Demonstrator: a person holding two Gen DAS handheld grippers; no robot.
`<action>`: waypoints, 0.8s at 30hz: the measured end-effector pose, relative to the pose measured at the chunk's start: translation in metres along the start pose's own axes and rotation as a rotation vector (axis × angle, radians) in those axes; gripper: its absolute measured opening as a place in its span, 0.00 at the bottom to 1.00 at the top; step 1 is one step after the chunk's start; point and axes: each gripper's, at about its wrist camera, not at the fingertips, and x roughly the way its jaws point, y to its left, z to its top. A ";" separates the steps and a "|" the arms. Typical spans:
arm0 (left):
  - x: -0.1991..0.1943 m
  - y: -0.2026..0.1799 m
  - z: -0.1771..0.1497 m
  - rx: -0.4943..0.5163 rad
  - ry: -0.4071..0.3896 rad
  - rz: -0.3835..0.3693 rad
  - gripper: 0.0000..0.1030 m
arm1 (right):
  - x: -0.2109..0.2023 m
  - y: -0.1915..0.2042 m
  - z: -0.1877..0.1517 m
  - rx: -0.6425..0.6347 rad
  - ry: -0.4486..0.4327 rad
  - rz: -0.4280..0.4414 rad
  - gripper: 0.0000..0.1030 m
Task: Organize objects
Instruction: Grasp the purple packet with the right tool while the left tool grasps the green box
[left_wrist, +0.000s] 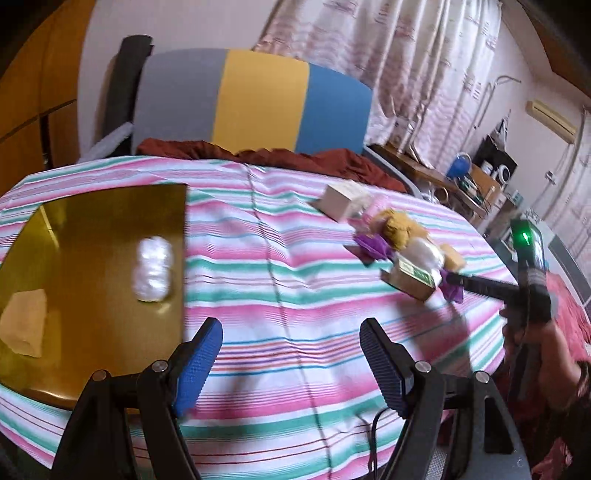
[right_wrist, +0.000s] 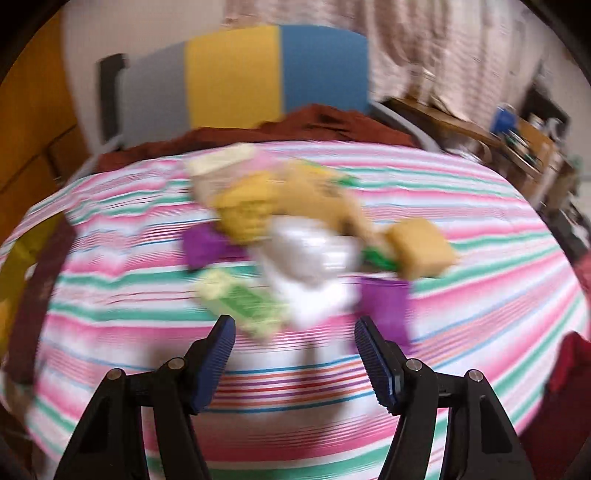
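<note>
A: What's the biggest thing under the jaws?

B: The striped cloth (left_wrist: 280, 258) covering the surface; it fills both views. Beyond it, past the jaw tips, stands a chair back (left_wrist: 255, 101) in grey, yellow and blue.

A: And next in size?

B: A gold tray (left_wrist: 92, 258), ahead and left of the left gripper (left_wrist: 290, 363). On it lie a white wrapped bundle (left_wrist: 153, 269) and, nearer the tray's left edge, a yellow piece (left_wrist: 24, 325).

A: Where are the loose objects?

B: In a pile (left_wrist: 399, 247) far ahead and right of the left jaws. The right gripper (right_wrist: 295, 354) is just in front of it: a green-labelled box (right_wrist: 243, 301) lies just beyond its left jaw, a white bag (right_wrist: 310, 266) straight ahead, purple cloth (right_wrist: 386, 306) off its right jaw, a yellow sponge (right_wrist: 421, 247) further right. That view is blurred.

A: The jaws themselves?

B: Both pairs are spread wide, gripping nothing.
</note>
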 end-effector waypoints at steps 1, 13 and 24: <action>0.003 -0.003 -0.001 0.004 0.009 -0.005 0.76 | 0.003 -0.009 0.003 0.015 0.012 -0.015 0.66; 0.050 -0.045 0.006 0.011 0.127 -0.067 0.76 | 0.063 -0.056 0.016 0.057 0.186 0.001 0.45; 0.129 -0.107 0.037 -0.085 0.283 -0.198 0.76 | 0.057 -0.076 0.020 0.166 0.212 0.053 0.40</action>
